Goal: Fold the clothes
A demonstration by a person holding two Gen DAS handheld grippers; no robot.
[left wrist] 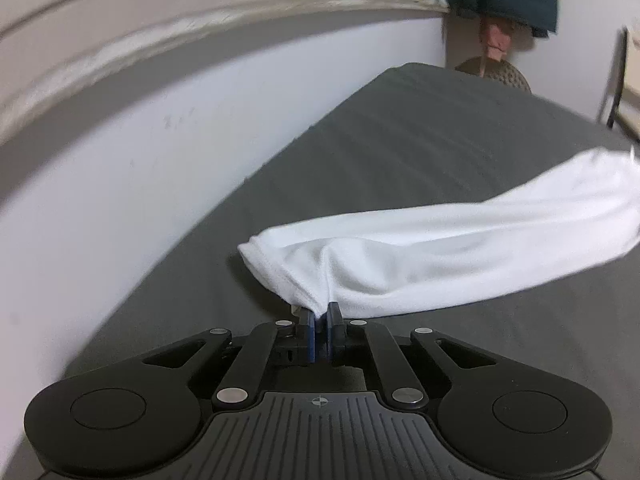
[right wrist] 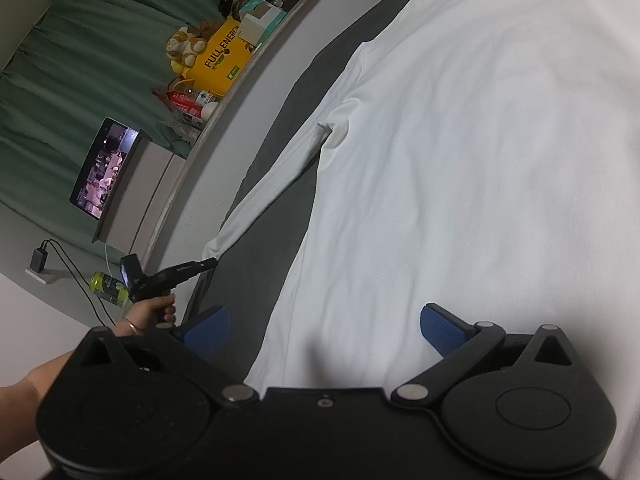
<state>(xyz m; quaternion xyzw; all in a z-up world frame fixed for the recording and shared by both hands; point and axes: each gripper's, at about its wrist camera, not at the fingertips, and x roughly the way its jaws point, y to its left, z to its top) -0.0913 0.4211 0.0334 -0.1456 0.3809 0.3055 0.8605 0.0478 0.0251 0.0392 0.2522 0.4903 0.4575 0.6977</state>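
Left gripper (left wrist: 321, 316) fingers pinched together on the cuff end of the white shirt (right wrist: 460, 160) sleeve (left wrist: 420, 256); the cuff itself is bunched and hidden between the blue pads. Sleeve runs from the fingers at lower centre up to the right edge of the left wrist frame, lifted off the dark bed sheet (left wrist: 400, 140), far end cut off and blurred. Right gripper (right wrist: 324, 330) fingers spread wide, nothing between them, hovering over the shirt's lower body. In the right wrist frame the shirt lies flat on the bed filling the right half, long axis going lower centre to upper right, collar end out of frame. The sleeve stretches down-left to the left gripper, held in a hand (right wrist: 154, 312) at lower left. Shelf clutter at upper left too small to identify beyond a yellow box (right wrist: 224, 60) and a lit screen (right wrist: 106, 168).
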